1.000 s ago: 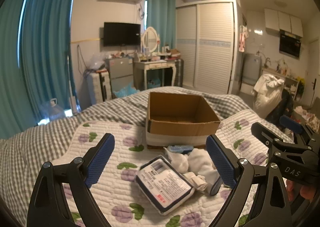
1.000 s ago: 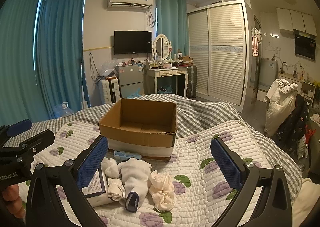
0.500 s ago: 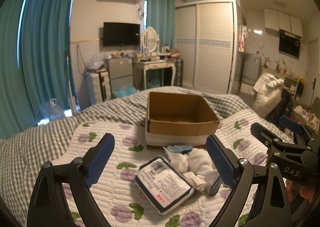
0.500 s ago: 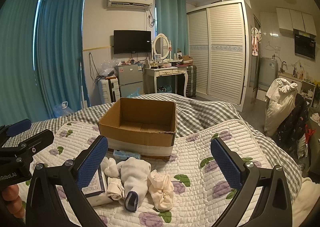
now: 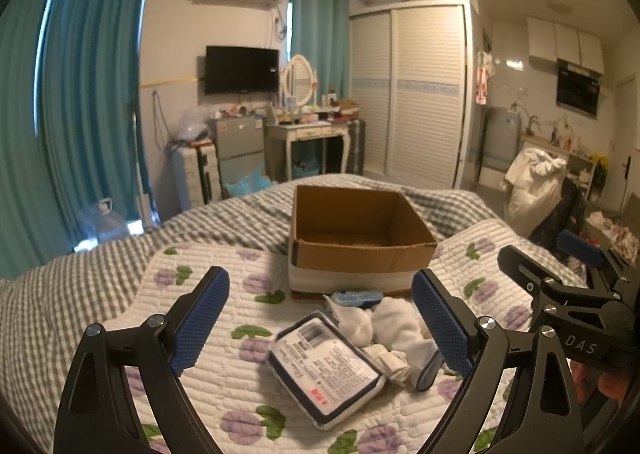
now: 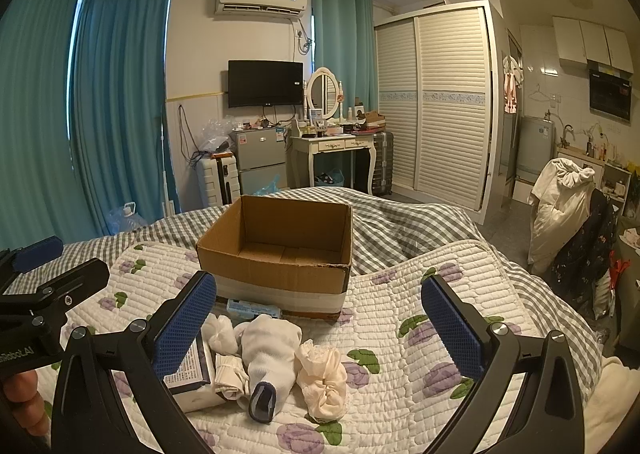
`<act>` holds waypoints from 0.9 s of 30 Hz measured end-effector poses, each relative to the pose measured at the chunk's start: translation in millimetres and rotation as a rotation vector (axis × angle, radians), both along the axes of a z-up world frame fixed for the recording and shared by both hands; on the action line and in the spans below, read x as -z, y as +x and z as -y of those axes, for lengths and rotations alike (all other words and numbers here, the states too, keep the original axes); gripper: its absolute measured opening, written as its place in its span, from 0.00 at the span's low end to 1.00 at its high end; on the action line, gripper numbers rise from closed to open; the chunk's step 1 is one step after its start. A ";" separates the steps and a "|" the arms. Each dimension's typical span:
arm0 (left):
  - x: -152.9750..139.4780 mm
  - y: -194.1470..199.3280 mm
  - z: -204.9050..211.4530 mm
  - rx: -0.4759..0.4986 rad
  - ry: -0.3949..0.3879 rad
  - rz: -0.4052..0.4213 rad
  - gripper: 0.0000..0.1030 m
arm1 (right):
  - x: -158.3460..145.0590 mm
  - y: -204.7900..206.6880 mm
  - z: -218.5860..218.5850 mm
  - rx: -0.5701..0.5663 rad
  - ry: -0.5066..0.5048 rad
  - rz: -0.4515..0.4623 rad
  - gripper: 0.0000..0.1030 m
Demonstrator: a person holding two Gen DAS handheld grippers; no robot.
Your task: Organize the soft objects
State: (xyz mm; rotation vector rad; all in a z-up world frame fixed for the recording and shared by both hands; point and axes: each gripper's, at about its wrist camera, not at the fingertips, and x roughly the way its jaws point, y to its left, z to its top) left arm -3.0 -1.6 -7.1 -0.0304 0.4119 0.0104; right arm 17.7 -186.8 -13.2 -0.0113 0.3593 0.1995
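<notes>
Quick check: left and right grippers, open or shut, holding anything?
Left gripper: open, holding nothing, above the white pack.
Right gripper: open, holding nothing, above the rolled socks.

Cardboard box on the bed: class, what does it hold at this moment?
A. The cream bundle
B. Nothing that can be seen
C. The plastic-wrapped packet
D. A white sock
B: the cardboard box shows only its bare brown floor, while the sock, packet and cream bundle all lie on the quilt in front of it.

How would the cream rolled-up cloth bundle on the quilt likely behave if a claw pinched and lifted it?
The cream rolled cloth bundle looks soft and crumpled, so it would probably squash and feel light. Its loose folds may partly unroll or droop when lifted.
</notes>
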 end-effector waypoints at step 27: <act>126.8 47.8 37.3 -0.045 -0.086 -0.490 0.92 | 71.9 41.8 26.5 -0.024 -0.068 -0.234 1.00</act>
